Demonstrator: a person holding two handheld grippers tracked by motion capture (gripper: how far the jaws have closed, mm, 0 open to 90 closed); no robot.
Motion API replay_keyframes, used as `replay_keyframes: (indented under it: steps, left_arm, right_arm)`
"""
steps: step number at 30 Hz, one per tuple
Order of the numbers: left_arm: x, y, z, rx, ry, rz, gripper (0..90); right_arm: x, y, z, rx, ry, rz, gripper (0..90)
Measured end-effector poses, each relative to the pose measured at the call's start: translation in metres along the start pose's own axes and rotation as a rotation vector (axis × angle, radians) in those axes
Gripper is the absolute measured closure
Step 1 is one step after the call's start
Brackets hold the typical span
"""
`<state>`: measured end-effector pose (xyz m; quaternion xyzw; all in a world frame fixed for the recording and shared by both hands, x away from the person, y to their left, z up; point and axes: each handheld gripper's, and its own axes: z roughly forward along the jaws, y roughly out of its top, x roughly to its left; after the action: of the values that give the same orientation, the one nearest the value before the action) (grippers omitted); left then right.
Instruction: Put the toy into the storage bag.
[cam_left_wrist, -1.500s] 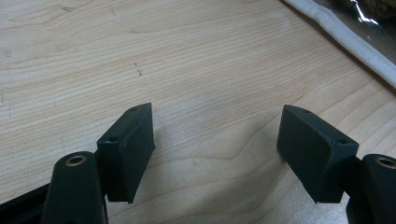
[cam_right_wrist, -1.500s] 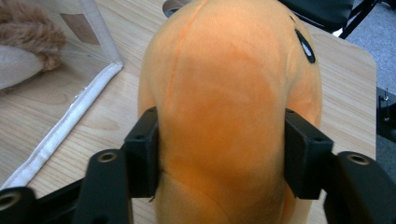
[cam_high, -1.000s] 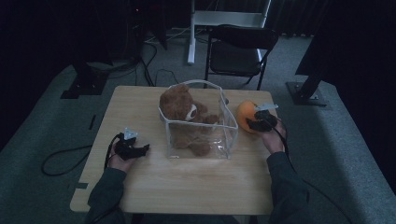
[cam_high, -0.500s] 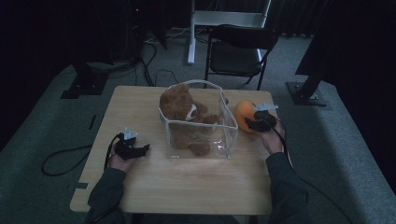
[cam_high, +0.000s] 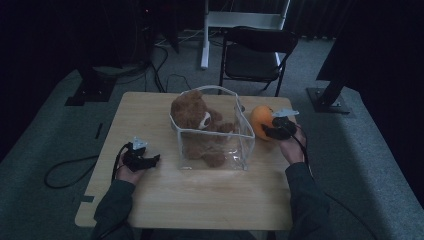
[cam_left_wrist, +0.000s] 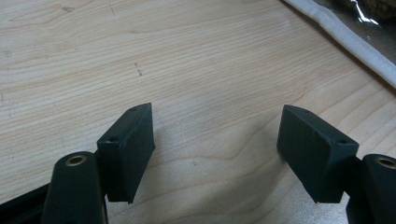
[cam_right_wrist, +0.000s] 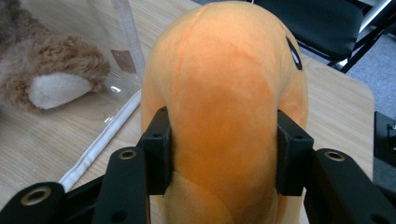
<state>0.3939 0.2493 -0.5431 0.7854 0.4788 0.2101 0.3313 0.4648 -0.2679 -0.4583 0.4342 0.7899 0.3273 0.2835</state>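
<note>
An orange plush toy (cam_high: 260, 121) (cam_right_wrist: 229, 107) hangs just right of a clear plastic bag (cam_high: 239, 140), held off the table. My right gripper (cam_high: 268, 128) (cam_right_wrist: 224, 149) is shut on it, both pads pressing into its soft sides. A brown teddy bear (cam_high: 192, 117) sits inside the bag, its head above the rim; its fur and white paw (cam_right_wrist: 58, 88) show through the bag wall. My left gripper (cam_high: 150, 161) (cam_left_wrist: 217, 151) rests low over the bare wood at the table's left, open, with nothing between its jaws. The bag's white edge (cam_left_wrist: 345, 39) lies beyond it.
The wooden table (cam_high: 150, 112) has bare room in front and at the left. A black folding chair (cam_high: 255, 55) stands behind the table. A cable (cam_high: 65, 172) trails off the left edge, and dark stands flank the table.
The orange toy and my right gripper have shifted slightly left, closer to the bag. My left gripper has kept still.
</note>
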Motion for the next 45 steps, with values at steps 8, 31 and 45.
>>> replay_keyframes:
  steps: [8, 31, 45]
  left_arm:
    - [0.0, 0.0, 0.0, 0.0, 0.0, 0.0, 27.8]
    - [0.0, 0.0, 0.0, 0.0, 0.0, 0.0, 27.8]
    - [0.0, 0.0, 0.0, 0.001, 0.0, 0.0, 27.8]
  right_arm:
    - [0.002, 0.007, -0.008, -0.022, 0.011, -0.004, 50.1]
    - [0.009, 0.024, -0.026, -0.052, 0.028, -0.036, 50.0]
    - [0.01, 0.036, -0.041, -0.072, 0.018, -0.054, 49.9]
